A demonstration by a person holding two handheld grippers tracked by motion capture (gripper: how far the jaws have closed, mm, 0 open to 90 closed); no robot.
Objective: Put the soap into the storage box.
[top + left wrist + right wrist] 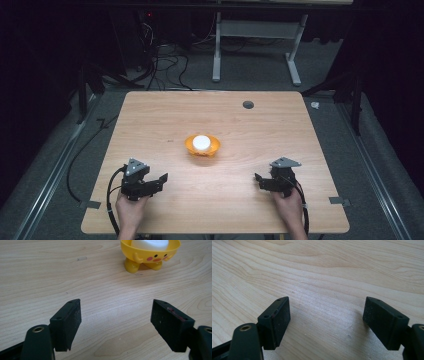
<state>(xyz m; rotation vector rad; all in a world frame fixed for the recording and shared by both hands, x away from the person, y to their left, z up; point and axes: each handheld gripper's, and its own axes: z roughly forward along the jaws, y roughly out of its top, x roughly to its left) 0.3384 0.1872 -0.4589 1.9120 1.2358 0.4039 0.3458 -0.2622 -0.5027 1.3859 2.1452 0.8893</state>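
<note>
1. High view: a light wooden table fills the middle of the frame. At its centre stands a small yellow-orange bowl with a round white object inside it. In the lower left of the frame a hand holds the left gripper; in the lower right another hand holds the right gripper. Both grippers sit near the table's bottom edge, well apart from the bowl, and each holds nothing. A small dark round spot lies near the table's top edge.

2. Left gripper view: two black jaws rise from the bottom corners, spread wide with bare wood between them. At the top right of the frame stands the bowl, a yellow cartoon figure with feet, dot eyes and pink cheeks, the white object resting in it.

3. Right gripper view: the two black jaws stand wide apart at the bottom corners, gripping nothing, over bare wood grain.
</note>
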